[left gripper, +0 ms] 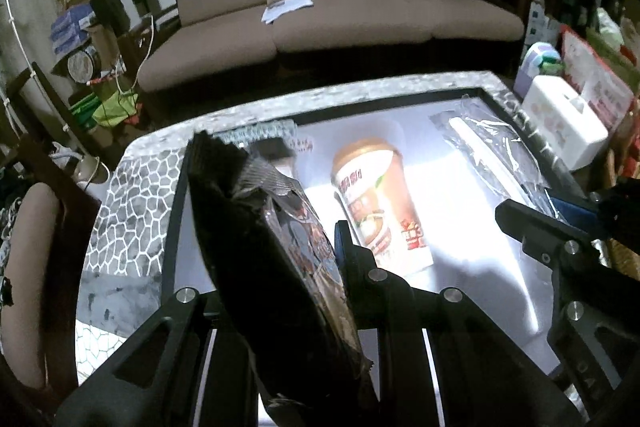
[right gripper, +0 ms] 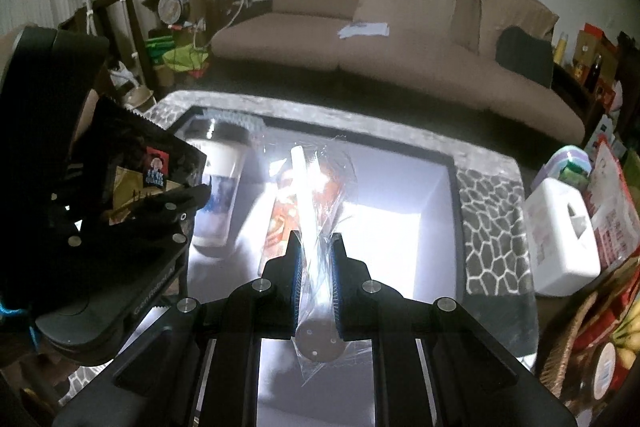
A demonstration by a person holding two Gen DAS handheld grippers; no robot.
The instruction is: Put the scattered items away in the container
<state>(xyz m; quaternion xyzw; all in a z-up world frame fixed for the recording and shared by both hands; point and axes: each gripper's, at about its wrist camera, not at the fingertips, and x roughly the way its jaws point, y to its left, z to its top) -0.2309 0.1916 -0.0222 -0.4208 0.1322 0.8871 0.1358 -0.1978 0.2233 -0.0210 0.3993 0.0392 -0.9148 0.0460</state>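
My left gripper [left gripper: 276, 239] is shut on a dark snack packet [left gripper: 272, 227] and holds it upright over the left part of the black-rimmed white container [left gripper: 400, 99]. My right gripper [right gripper: 316, 247] is shut on a white stick in a clear plastic wrapper [right gripper: 312, 227], held above the container [right gripper: 444, 163]. An orange-and-white cup [left gripper: 380, 203] lies on its side inside the container; it also shows in the right wrist view [right gripper: 280, 215]. A second cup with a dark lid [right gripper: 218, 187] lies beside it. The packet [right gripper: 136, 167] and left gripper [right gripper: 160, 203] show at left in the right wrist view.
The container sits on a table with a pebble-pattern cloth [left gripper: 136, 187]. A white plastic box [right gripper: 560, 235] and a basket of goods [right gripper: 592, 339] stand at the right. A brown sofa [left gripper: 340, 19] is behind the table. Clutter fills the left [left gripper: 92, 39].
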